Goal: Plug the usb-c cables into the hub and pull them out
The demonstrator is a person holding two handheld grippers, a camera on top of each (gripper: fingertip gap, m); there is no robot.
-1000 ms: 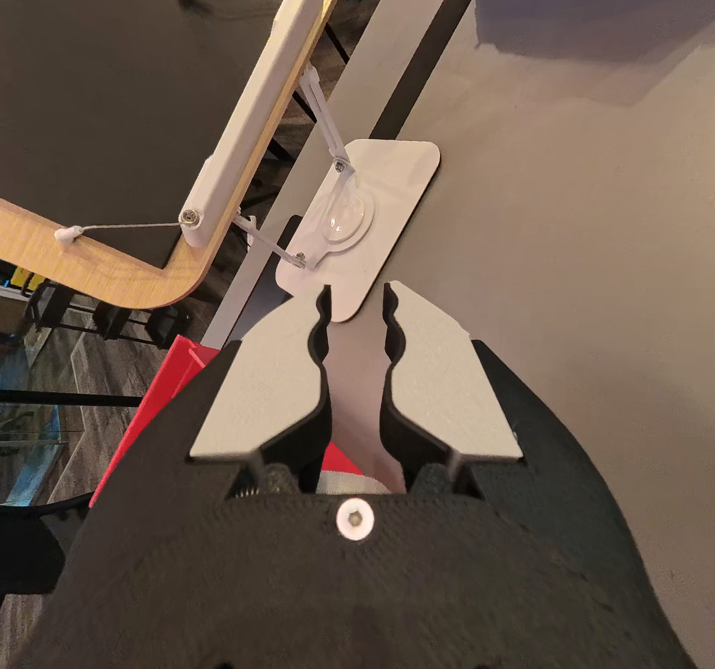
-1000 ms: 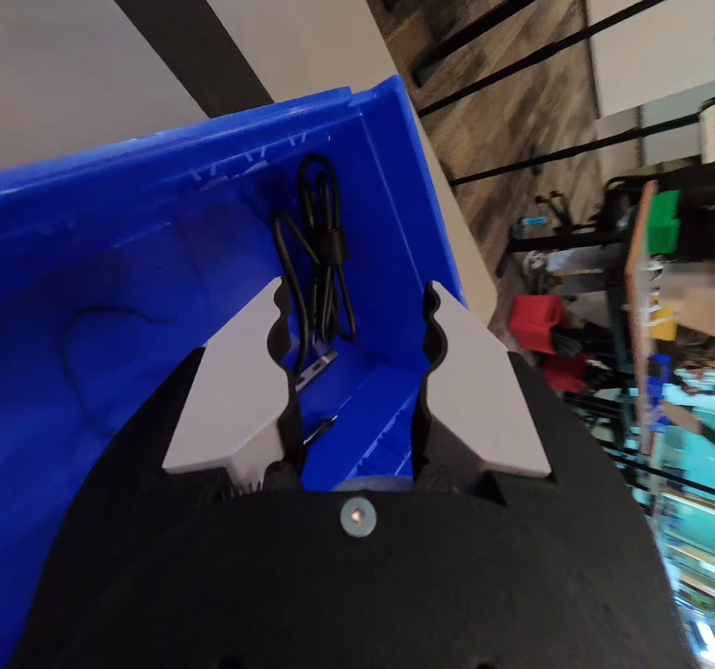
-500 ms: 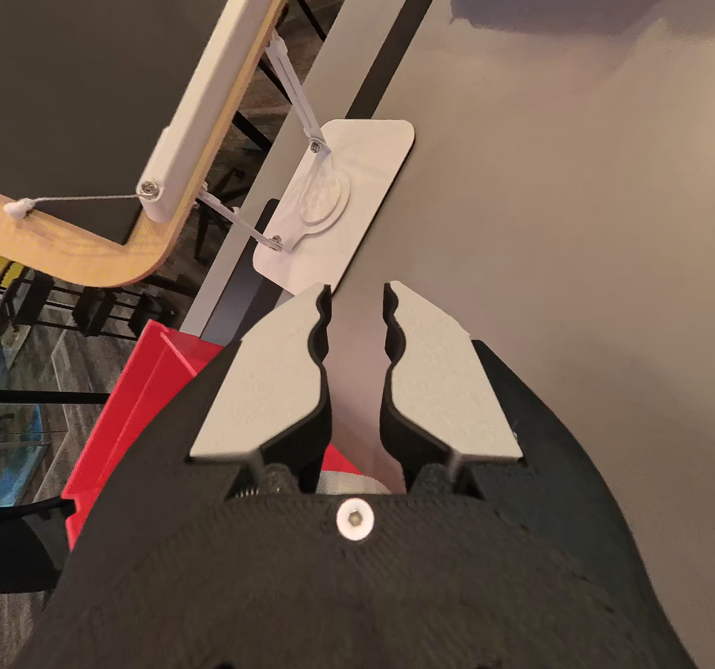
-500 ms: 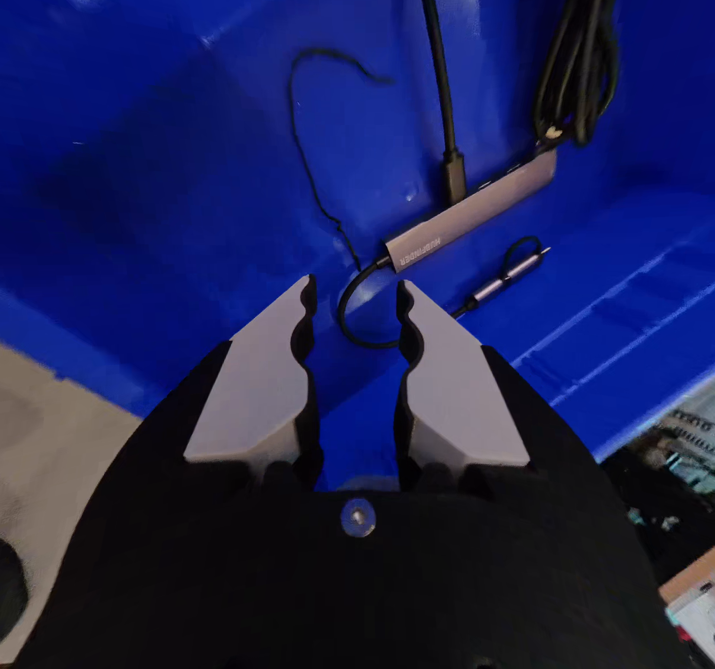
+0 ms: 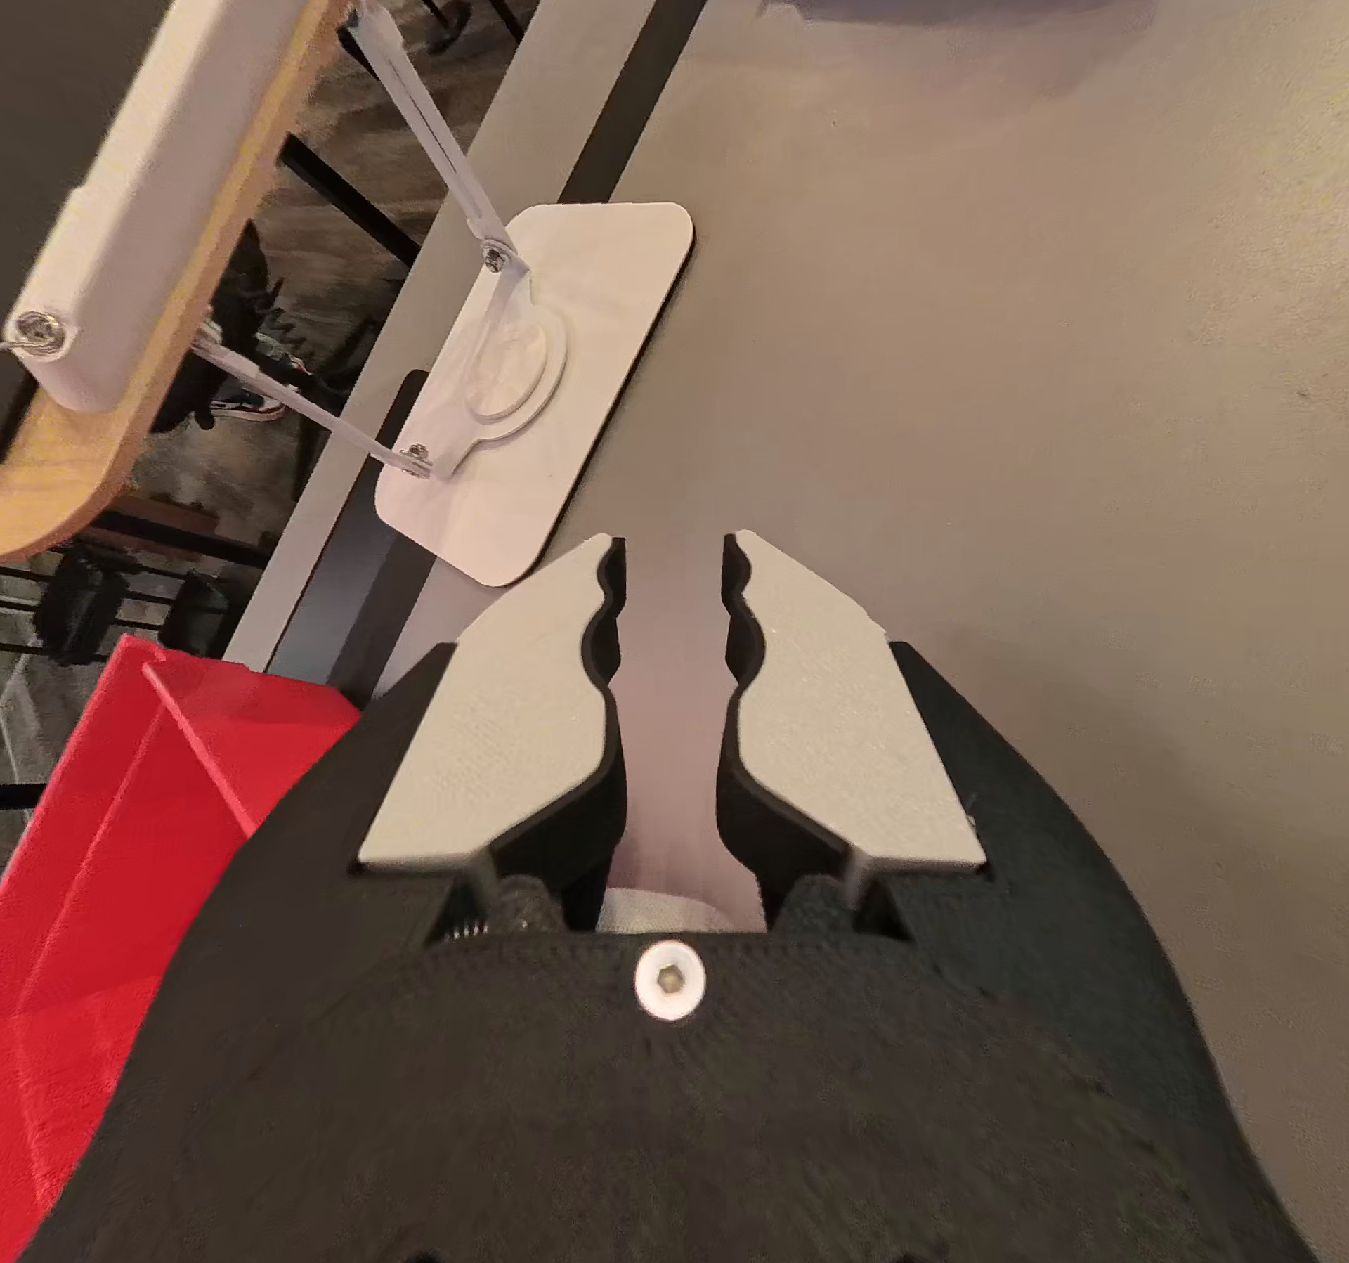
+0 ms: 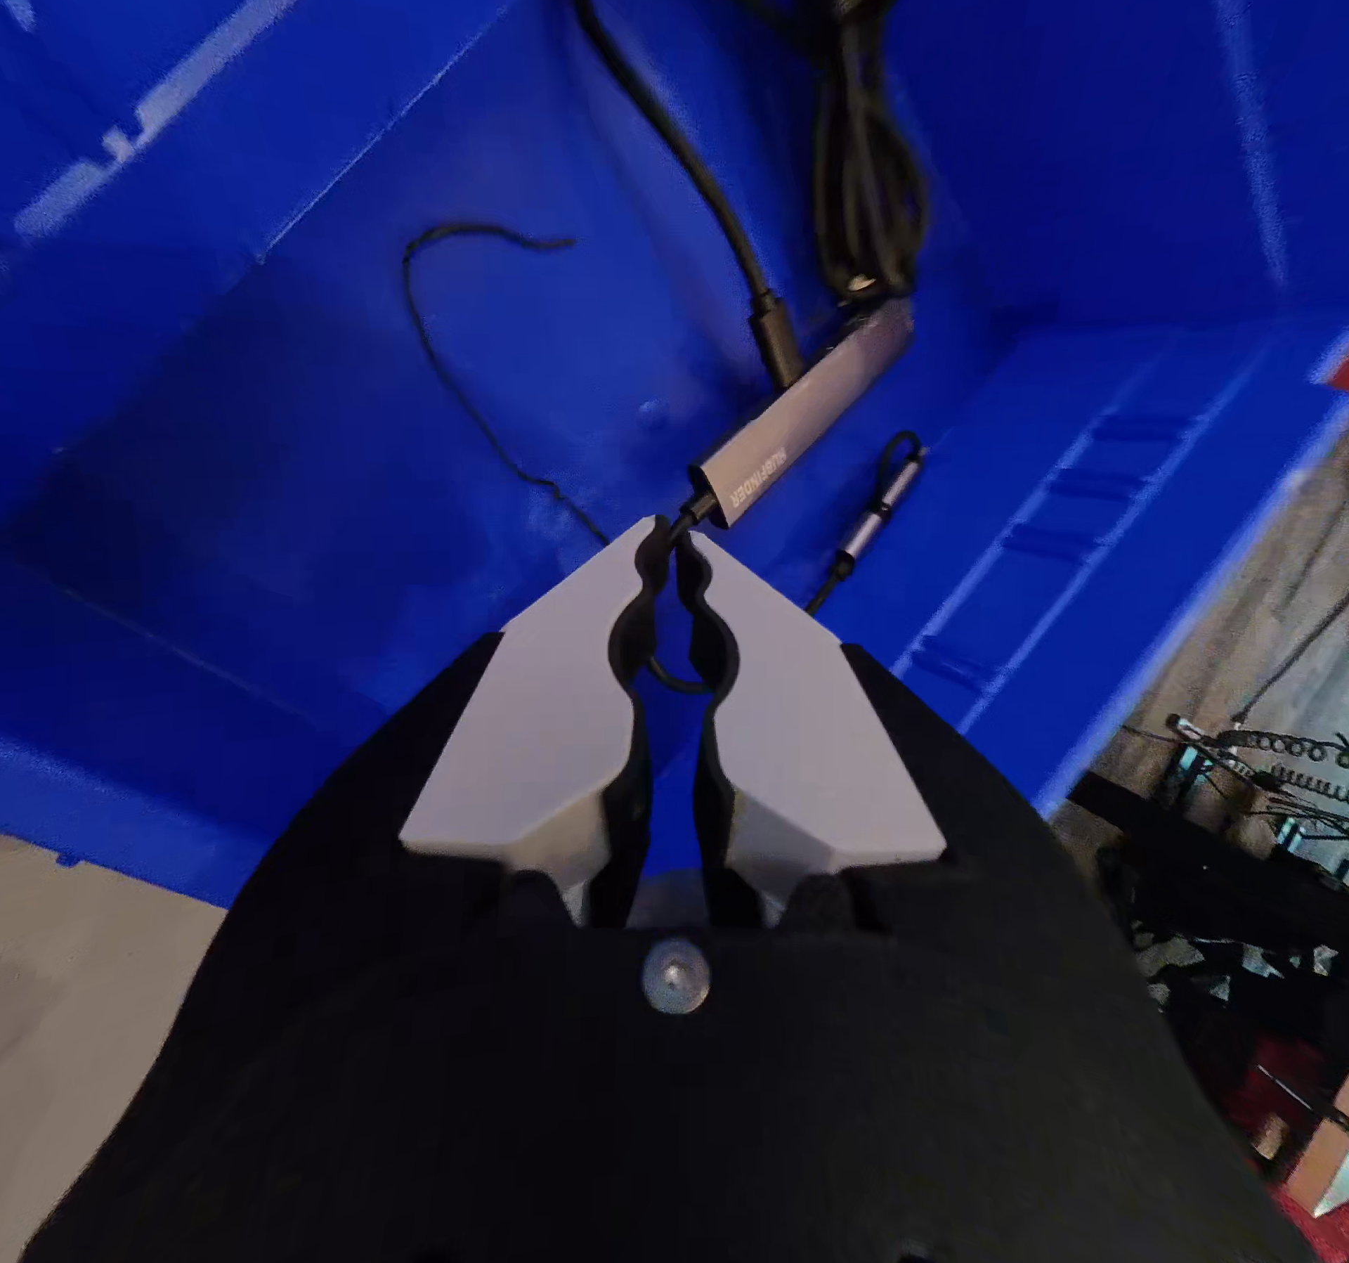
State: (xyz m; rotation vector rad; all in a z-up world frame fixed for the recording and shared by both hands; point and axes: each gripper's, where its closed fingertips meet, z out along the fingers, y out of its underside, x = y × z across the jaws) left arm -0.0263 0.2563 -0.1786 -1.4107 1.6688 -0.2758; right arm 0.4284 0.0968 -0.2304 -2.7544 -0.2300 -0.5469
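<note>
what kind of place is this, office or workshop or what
Probably a workshop or lab space. Plastic parts bins, a blue bin holding a hub and cables, and a red bin, sit on a grey table, and a cluttered rack of gear stands behind.

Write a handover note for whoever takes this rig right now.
Right gripper: inside the blue plastic bin, shut on the grey slim metal hub's short black lead.
Left gripper: open, empty, over the grey table, near a white flat plate.
One black USB-C cable appears plugged into the hub; a coiled black cable bundle lies beyond.
Left: get the hub out, plug, unplug.
</note>
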